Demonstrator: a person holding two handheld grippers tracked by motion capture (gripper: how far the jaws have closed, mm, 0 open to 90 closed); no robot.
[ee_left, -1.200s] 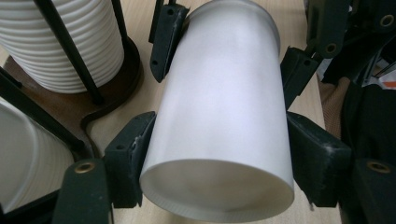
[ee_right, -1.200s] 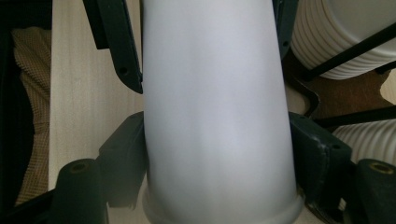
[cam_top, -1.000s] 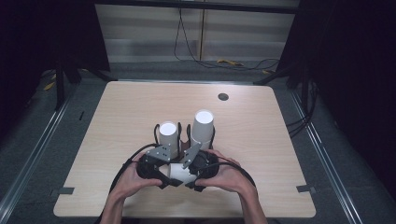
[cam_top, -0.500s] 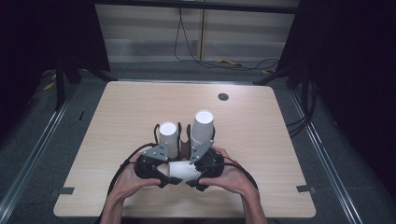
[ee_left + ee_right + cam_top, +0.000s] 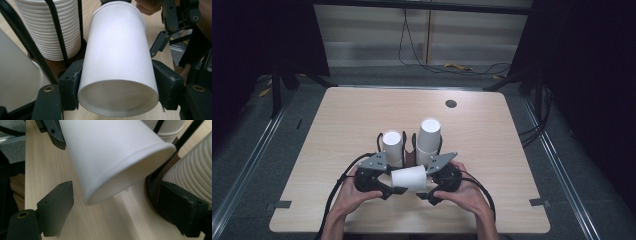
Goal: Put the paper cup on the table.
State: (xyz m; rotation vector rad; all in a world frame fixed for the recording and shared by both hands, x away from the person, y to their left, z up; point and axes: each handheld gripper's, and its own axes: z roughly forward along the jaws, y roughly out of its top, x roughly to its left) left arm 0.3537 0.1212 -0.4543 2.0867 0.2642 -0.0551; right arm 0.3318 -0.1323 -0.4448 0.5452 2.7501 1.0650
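- The left gripper (image 5: pixel 398 190) holds a single white paper cup (image 5: pixel 409 177) on its side, low over the near half of the table (image 5: pixel 337 120). In the left gripper view both black jaws press the cup's (image 5: pixel 118 65) wall, one on each side, near one end.
- The right gripper (image 5: pixel 424 192) stands parted. In the right gripper view its jaws sit wide on either side of the cup's (image 5: pixel 110 152) other end, and neither pad touches paper.
- Risk — crushing: the cup wall looks thin, and a firmer squeeze from the left jaws would likely dent it or turn it oval.
- Risk — slipping: the grip sits toward one end only, so a quick swing could tilt the cup out of the jaws.
- Risk — a poor handover: should the right jaws close off-centre on the cup's end, they may buckle it or push the cup askew.
- Surroundings: a black wire rack just beyond the grippers carries two stacks of white cups, a shorter stack (image 5: pixel 392 145) on the left and a taller stack (image 5: pixel 428 137) on the right.
- Obstruction — the rack's uprights stand right beside the held cup in both gripper views, so forward travel could knock the stacks.
- A small dark disc (image 5: pixel 451 103) lies near the far edge, well apart.
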